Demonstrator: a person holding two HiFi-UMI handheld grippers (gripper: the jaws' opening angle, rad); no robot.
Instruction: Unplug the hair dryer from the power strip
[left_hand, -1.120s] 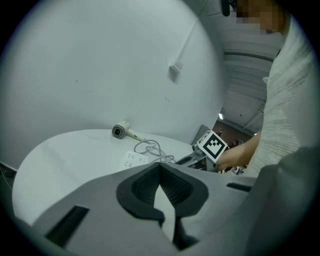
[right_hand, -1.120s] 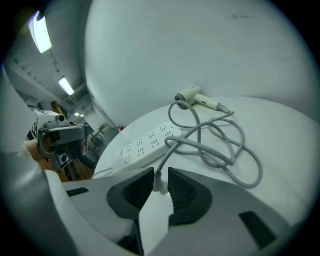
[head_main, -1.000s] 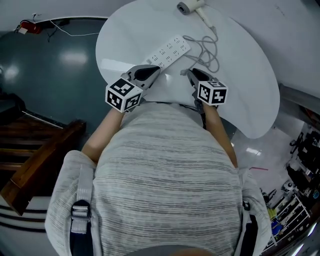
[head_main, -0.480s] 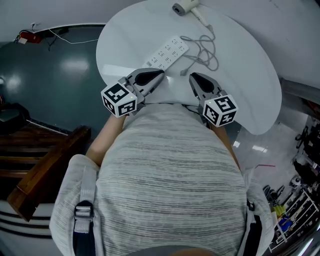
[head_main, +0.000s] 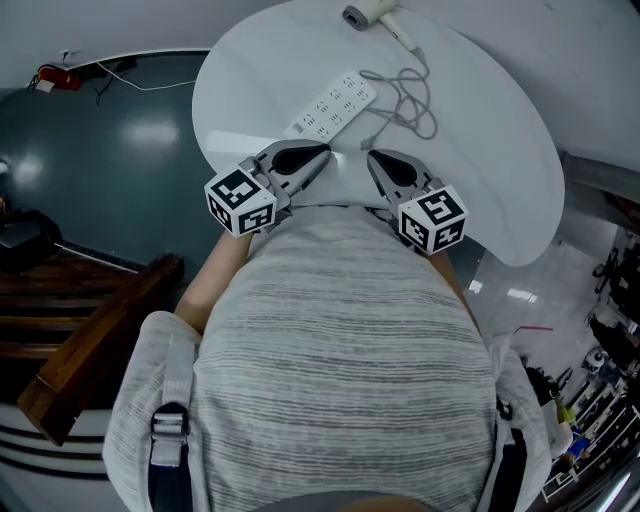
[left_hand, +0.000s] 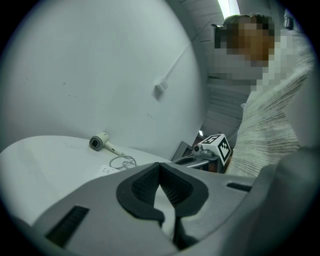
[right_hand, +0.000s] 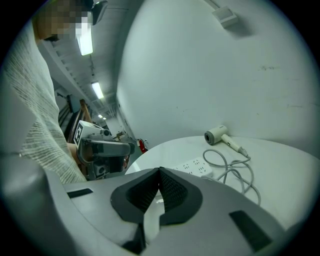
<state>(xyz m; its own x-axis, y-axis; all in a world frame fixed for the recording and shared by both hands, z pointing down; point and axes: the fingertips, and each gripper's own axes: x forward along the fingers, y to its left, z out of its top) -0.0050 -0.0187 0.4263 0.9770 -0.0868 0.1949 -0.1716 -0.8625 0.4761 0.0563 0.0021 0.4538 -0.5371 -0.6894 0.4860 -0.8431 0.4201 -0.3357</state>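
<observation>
Nearest to me, the person's grey striped top (head_main: 330, 350) fills the lower part of the head view. Just beyond it I hold both tools over the near edge of the round white tabletop (head_main: 480, 150), side by side and slightly apart.

The left tool (head_main: 320, 152) (left_hand: 160, 165) points toward the far right. Its dark ribbed pads meet at the tips, and there is nothing between them. The right tool (head_main: 372, 157) (right_hand: 159, 171) points toward the far left, and it too is pinched closed on nothing.

Further out, left of centre, the long white power strip (head_main: 333, 104) (right_hand: 195, 166) lies at an angle on the tabletop. To its right the thin grey cord (head_main: 405, 105) (right_hand: 232, 167) lies in loose loops. One end of the cord looks to lie on the bare tabletop beside the strip rather than in a socket.

At the far edge lies the white hair dryer (head_main: 368, 13) (left_hand: 98, 142) (right_hand: 217, 135), well apart from both tools. A dark green floor (head_main: 100, 150) shows to the left.
</observation>
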